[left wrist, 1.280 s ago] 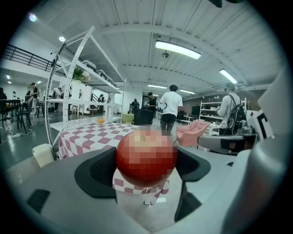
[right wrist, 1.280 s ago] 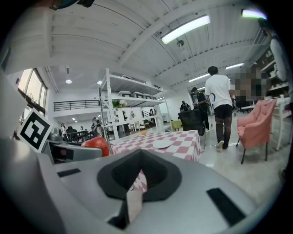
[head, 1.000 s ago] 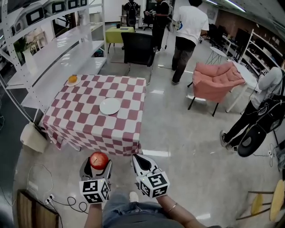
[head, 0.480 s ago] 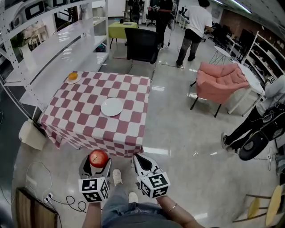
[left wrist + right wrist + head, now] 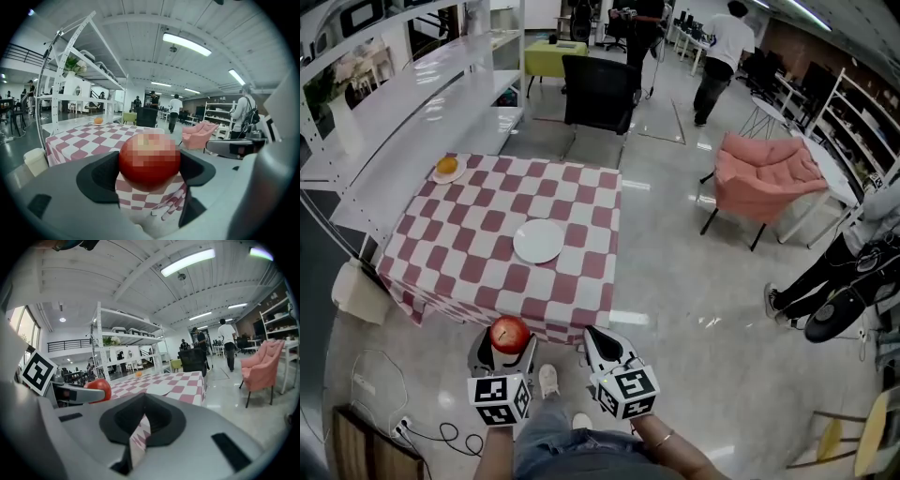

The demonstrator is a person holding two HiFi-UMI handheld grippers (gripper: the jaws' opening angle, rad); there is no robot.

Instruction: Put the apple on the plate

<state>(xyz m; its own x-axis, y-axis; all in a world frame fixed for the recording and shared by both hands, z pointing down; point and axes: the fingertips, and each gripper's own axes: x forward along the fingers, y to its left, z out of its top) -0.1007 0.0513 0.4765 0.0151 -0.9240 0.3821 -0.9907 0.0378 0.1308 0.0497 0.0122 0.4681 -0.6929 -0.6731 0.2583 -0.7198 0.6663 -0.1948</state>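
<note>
A person stands on a glossy grey floor just short of a table (image 5: pixel 478 253) draped in a red-and-white checked cloth. The left gripper (image 5: pixel 507 349) is clamped on a red apple (image 5: pixel 510 334), one jaw on each side, held in the air near the table's closest edge. The apple is round, with no clear long axis; which way its stem points cannot be made out, and its skin is blurred in the left gripper view. The right gripper (image 5: pixel 598 341) is just beside it, jaws together with nothing between them. An empty white plate (image 5: pixel 538 241) sits mid-table, well apart from the apple. An orange (image 5: pixel 447 166) rests on a saucer at the far left corner. White shelving (image 5: pixel 403 103), a black chair (image 5: pixel 600 94) and a pink armchair (image 5: pixel 764 173) stand around.
</note>
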